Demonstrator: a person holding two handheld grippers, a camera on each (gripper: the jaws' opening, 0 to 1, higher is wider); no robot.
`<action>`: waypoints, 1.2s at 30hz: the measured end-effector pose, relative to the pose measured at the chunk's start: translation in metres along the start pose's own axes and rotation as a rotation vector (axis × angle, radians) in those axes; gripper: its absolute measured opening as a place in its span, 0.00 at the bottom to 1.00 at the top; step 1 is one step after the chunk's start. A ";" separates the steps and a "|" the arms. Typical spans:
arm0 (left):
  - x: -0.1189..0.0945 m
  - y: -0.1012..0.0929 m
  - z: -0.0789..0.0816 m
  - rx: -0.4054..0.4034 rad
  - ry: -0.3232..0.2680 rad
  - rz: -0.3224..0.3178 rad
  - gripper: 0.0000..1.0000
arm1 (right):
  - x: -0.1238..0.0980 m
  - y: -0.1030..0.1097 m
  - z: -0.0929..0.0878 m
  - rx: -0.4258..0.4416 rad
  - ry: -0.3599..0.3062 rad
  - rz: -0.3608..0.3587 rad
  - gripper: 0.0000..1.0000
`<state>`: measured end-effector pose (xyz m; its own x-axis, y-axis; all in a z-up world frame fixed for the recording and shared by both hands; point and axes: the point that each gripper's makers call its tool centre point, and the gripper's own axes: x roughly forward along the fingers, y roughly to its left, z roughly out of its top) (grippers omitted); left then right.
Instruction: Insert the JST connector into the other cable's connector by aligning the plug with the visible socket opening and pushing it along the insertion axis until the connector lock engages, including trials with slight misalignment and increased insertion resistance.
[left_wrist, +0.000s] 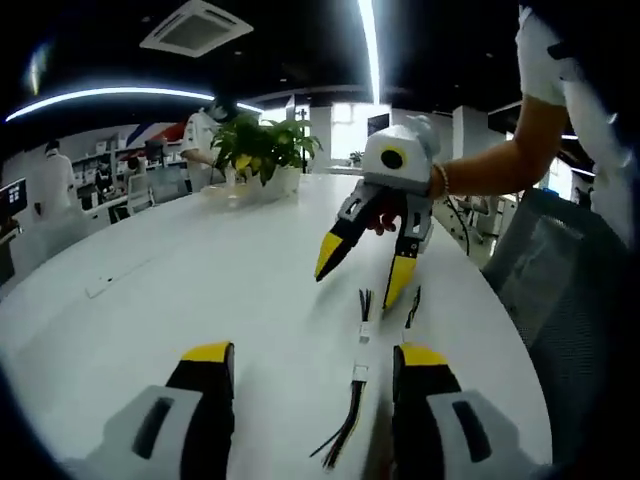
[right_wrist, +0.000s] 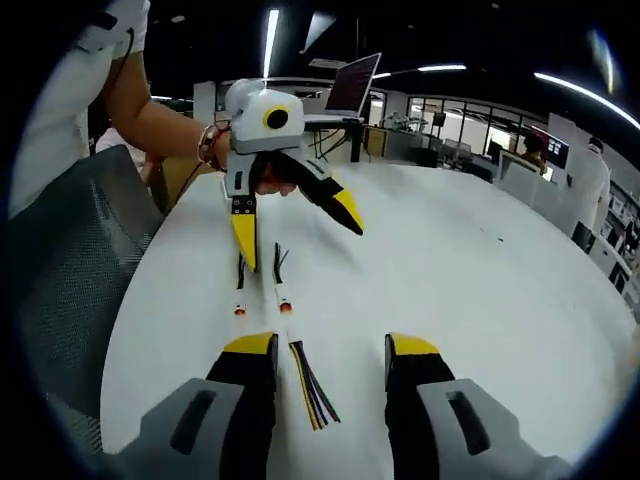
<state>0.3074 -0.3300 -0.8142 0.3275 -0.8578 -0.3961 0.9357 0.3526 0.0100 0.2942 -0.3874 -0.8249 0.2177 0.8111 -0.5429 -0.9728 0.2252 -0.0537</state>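
In the left gripper view we see our left gripper (left_wrist: 312, 362) with its yellow-tipped fingers (left_wrist: 208, 353) spread wide and holding nothing. Between them, toward 1 o'clock, a multicoloured cable (left_wrist: 348, 420) lies on the white tabletop (left_wrist: 180, 280), its white connector (left_wrist: 359, 372) at the far end. Just beyond it lie two short leads: one lead (left_wrist: 365, 312) in line with that connector, a second lead (left_wrist: 411, 308) beside it at 2 o'clock. The right gripper (left_wrist: 360, 272) hovers above them at 12 o'clock, its fingers also spread and empty, held by a hand (left_wrist: 385, 218). A potted plant (left_wrist: 262, 152) stands far back at 11 o'clock.

In the right gripper view, the right gripper's (right_wrist: 331, 346) fingers (right_wrist: 250, 346) stand apart, with the cable's (right_wrist: 313, 390) loose wires fanned between them. The two leads (right_wrist: 281, 282) lie near 11 o'clock, orange-tipped ends toward us, beneath the left gripper (right_wrist: 298, 240). A mesh chair (right_wrist: 70, 260) sits at 9 o'clock, and a laptop (right_wrist: 352, 88) rests far off at 12 o'clock.
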 end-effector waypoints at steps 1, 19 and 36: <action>0.001 -0.001 0.000 0.003 0.000 -0.006 0.59 | 0.001 0.001 0.000 -0.001 -0.002 0.005 0.37; 0.012 -0.019 -0.019 0.062 0.056 -0.090 0.38 | 0.013 0.015 -0.010 -0.024 0.027 0.102 0.25; 0.011 -0.030 -0.023 0.042 0.050 -0.128 0.16 | 0.019 0.024 -0.014 -0.010 0.043 0.141 0.11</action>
<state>0.2802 -0.3414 -0.8396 0.1992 -0.8746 -0.4421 0.9744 0.2246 -0.0052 0.2744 -0.3743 -0.8487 0.0751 0.8106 -0.5808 -0.9944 0.1046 0.0175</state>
